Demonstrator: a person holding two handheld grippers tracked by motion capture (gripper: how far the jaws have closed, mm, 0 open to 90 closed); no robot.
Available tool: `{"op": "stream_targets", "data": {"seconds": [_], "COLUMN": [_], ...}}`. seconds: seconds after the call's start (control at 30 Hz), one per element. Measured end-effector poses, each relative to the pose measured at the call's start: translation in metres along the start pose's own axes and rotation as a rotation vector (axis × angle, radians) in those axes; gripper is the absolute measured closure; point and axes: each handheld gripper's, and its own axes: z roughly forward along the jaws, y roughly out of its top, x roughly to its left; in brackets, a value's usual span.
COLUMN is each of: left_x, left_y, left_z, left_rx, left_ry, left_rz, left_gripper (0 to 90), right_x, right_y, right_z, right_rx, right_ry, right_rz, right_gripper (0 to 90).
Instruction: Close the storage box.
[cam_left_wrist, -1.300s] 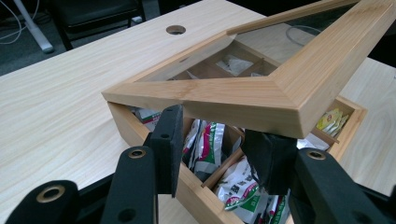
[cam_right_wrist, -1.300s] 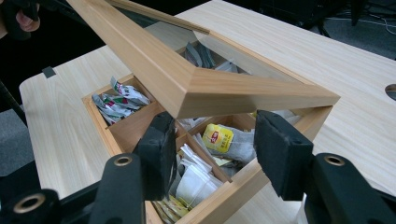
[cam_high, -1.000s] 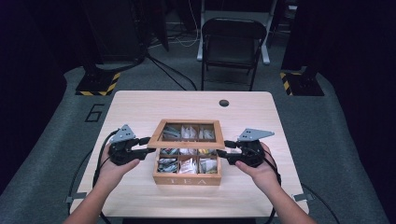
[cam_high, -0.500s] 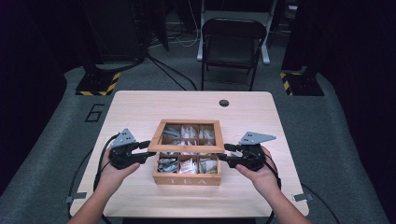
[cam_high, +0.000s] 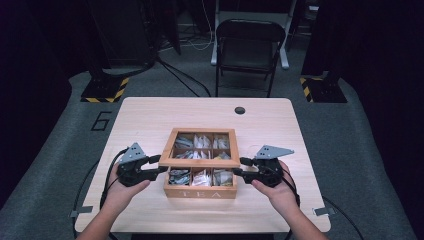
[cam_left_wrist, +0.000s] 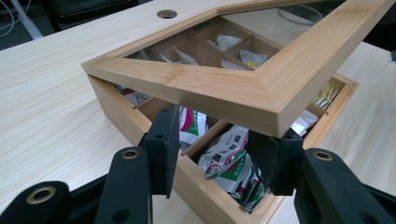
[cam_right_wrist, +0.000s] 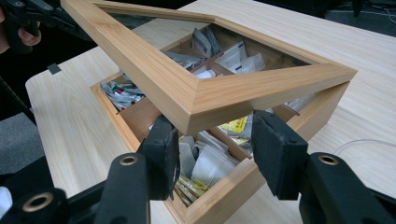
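1. One light wooden worktop (cam_high: 150, 120) carries one wooden tea box (cam_high: 201, 185), which sits near the person's edge with "TEA" on its front wall
2. The box has one glass-paned lid (cam_high: 200, 147) in a wooden frame; it is raised at the front and tilted, with its rear edge still down on the box
3. Inside, wooden dividers form compartments of tea bags (cam_left_wrist: 229, 161); three front compartments lie uncovered in the high view, the rest sit under the glass
4. Two claws are in use, one in each of the person's two hands
5. The left claw (cam_high: 159, 164) sits at the lid's front left corner; its jaws have just been opening, and they straddle that corner with a gap showing
6. The right claw (cam_high: 241, 167) sits at the lid's front right corner, jaws part open either side of the corner; whether the pads press on it I cannot tell
7. One round hole (cam_high: 240, 110) lies in the worktop's far side, and one folding chair (cam_high: 247, 45) stands beyond it
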Motion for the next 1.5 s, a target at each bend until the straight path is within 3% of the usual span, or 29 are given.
{"op": "stream_targets", "data": {"seconds": [0.4, 0.8, 1.5], "left_x": [-0.006, -0.011, -0.02], "left_y": [-0.008, -0.021, -0.05], "left_z": [-0.004, -0.005, 0.007], "left_rx": [-0.006, -0.002, 0.03], "left_ry": [-0.017, -0.025, -0.048], "left_rz": [-0.014, -0.001, -0.013], "left_gripper": [53.4, 53.7, 54.7], "right_x": [0.003, 0.008, 0.012], "right_y": [-0.01, -0.021, -0.05], "right_z": [0.002, 0.006, 0.018], "right_rx": [-0.007, 0.005, 0.068], "right_ry": [-0.007, -0.023, -0.014], "right_rz": [-0.006, -0.03, -0.029], "right_gripper": [51.9, 51.7, 51.4]}}
